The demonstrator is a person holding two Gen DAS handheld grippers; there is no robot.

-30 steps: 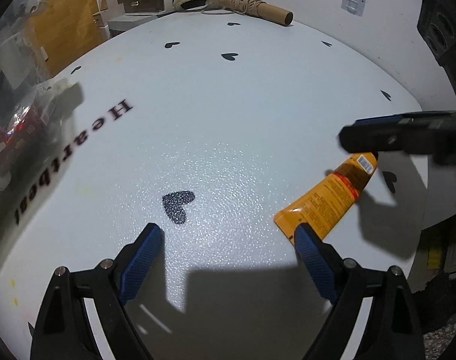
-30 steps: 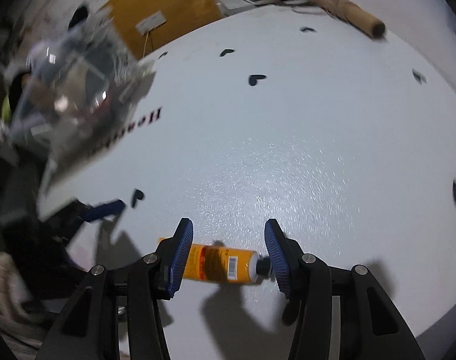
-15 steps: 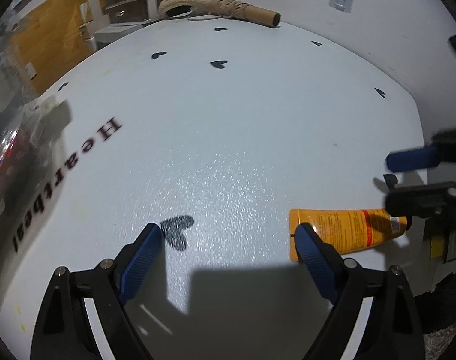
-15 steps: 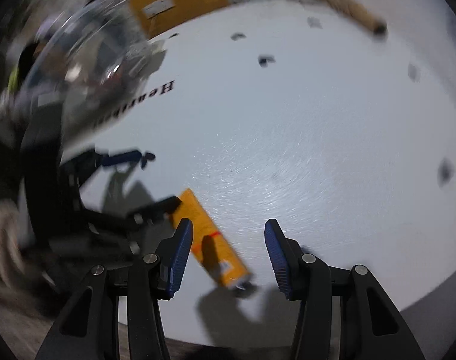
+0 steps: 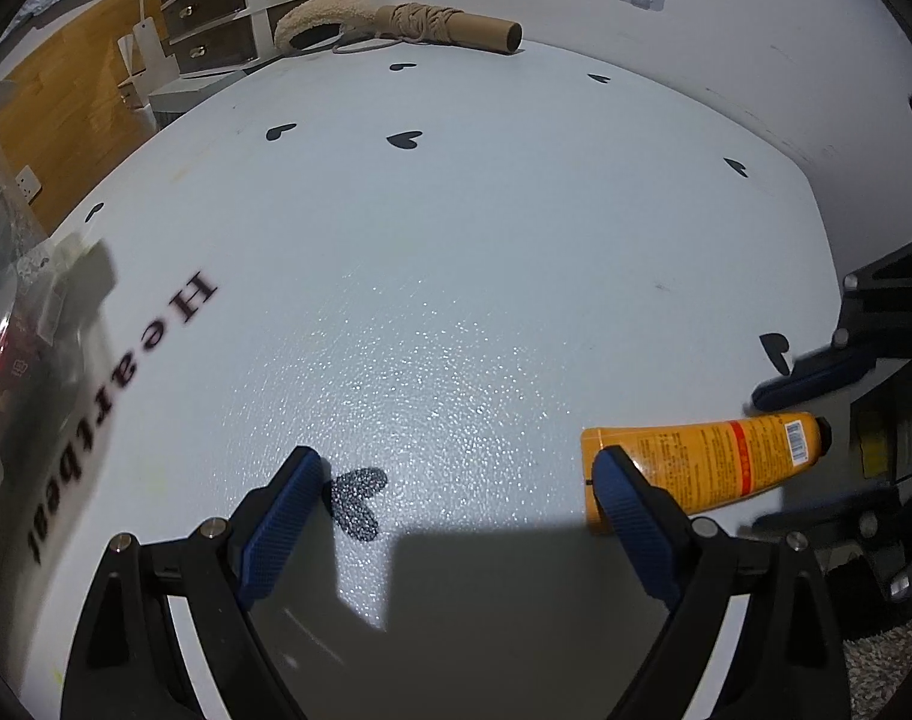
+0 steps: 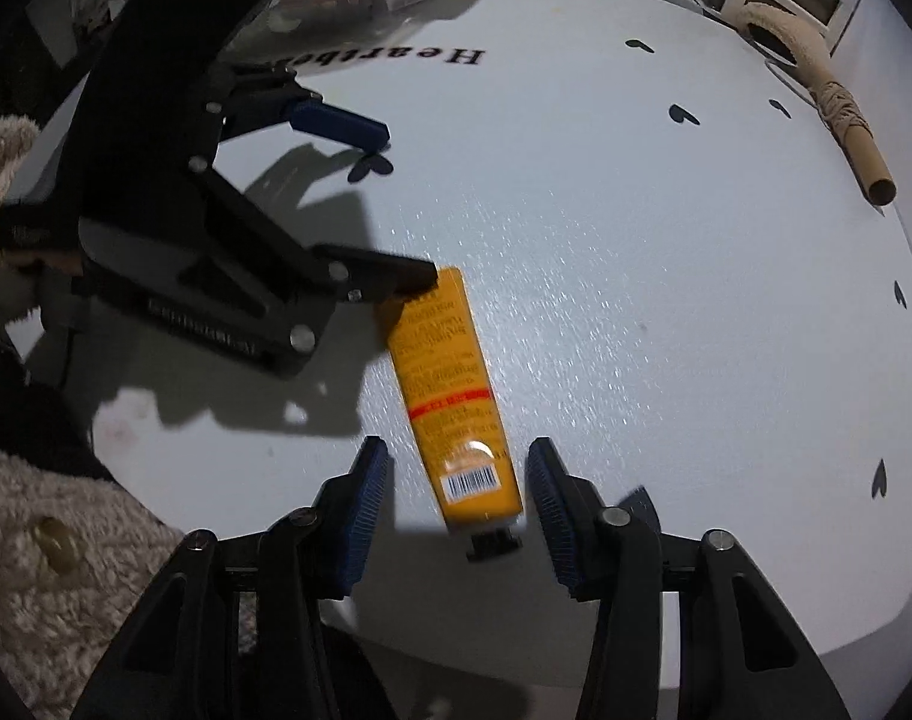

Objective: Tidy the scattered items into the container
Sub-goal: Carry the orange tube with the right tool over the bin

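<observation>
In the left wrist view, the left gripper (image 5: 456,480) hung over the white table (image 5: 486,252) with its fingers spread wide and nothing between them; its right finger (image 5: 630,510) stood in front of the flat end of the orange tube (image 5: 708,462), which lay on the table at near right, cap toward the right. The right gripper (image 5: 816,450) reached in from the right edge around the tube's cap end. A clear container (image 5: 18,312) sat blurred at the far left. A cardboard roll (image 5: 456,24) lay at the far edge. In the right wrist view, the right gripper (image 6: 459,483) was closing, its fingers either side of the tube's (image 6: 450,384) cap end with gaps visible, not yet pinching. The left gripper (image 6: 396,204) stood at left, one finger at the tube's flat end.
</observation>
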